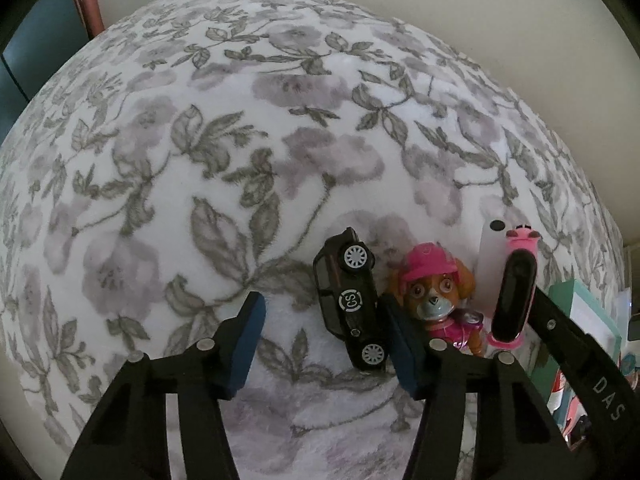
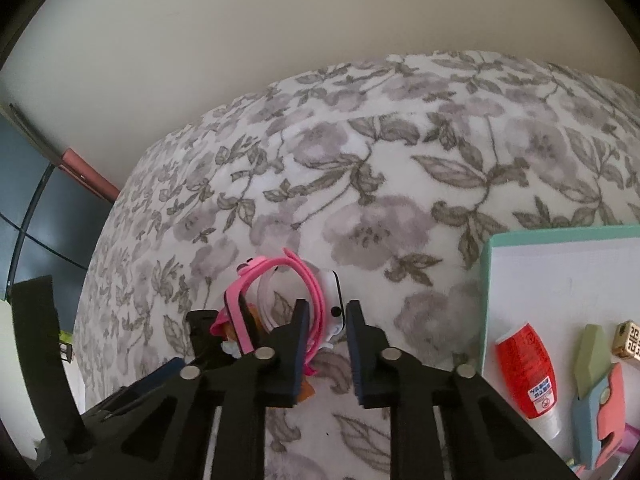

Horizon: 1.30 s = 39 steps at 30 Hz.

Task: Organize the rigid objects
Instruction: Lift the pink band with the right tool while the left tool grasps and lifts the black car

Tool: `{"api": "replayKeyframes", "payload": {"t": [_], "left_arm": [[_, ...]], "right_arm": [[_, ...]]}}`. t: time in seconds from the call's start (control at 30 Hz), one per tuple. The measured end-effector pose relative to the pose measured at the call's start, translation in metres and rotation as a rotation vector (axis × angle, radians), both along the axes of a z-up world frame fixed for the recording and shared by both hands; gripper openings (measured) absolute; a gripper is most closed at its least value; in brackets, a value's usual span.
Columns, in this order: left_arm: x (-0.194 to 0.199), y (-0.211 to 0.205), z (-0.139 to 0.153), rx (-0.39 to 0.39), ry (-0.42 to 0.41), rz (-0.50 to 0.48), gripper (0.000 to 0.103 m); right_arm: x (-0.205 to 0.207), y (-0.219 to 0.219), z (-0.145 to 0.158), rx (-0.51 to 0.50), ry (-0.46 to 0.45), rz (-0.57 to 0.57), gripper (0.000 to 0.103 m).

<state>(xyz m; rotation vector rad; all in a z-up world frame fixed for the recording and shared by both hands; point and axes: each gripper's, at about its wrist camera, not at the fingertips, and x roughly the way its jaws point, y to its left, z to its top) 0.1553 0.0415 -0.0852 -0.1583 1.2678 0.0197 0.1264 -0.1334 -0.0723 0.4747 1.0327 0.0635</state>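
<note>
On the floral blanket [image 1: 280,120] a black toy car [image 1: 352,300] lies on its side, beside a pink-capped puppy figure [image 1: 434,292], a white watch [image 1: 494,264] and a pink watch [image 1: 516,292]. My left gripper [image 1: 324,344] is open and empty, its right finger touching the car's lower side. In the right wrist view the pink watch [image 2: 276,296] and the white watch [image 2: 334,300] stand just ahead of my right gripper [image 2: 326,312], which is open and empty. The puppy figure [image 2: 224,328] is mostly hidden behind the left gripper.
A teal-rimmed white tray [image 2: 560,264] at the right holds a red tube [image 2: 528,368], a green piece [image 2: 592,356], a blue and coral clip [image 2: 600,412] and a gold cube [image 2: 628,340]. A beige wall lies behind the bed. Dark furniture stands at the left.
</note>
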Motion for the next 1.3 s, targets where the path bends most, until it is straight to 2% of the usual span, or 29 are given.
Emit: {"api": "replayKeyframes", "payload": {"t": [0.13,0.2,0.47,0.77,1.07,1.3], "left_arm": [[0.0,0.001,0.002,-0.025,-0.005,-0.015,0.044],[-0.002,-0.001,0.004,-0.035,-0.009,-0.024,0.031],[-0.002,0.0,0.009,-0.037,-0.027,-0.009,0.03],[-0.003,0.0,0.04,-0.042,-0.111,-0.009,0.03],[-0.015,-0.016,0.07,-0.039,-0.192,-0.044,0.03],[-0.027,-0.044,0.086,-0.033,-0.235,-0.107,0.03]], "right_arm": [[-0.001,0.0,-0.001,0.013,0.003,-0.002,0.013],[-0.001,0.0,0.001,0.015,-0.002,-0.002,0.008],[-0.003,-0.003,0.007,0.024,-0.016,-0.001,0.008],[-0.007,-0.013,0.024,0.014,-0.05,-0.023,0.007],[-0.021,-0.031,0.046,0.008,-0.085,-0.066,0.007],[-0.037,-0.059,0.059,0.047,-0.097,-0.127,0.007]]}}
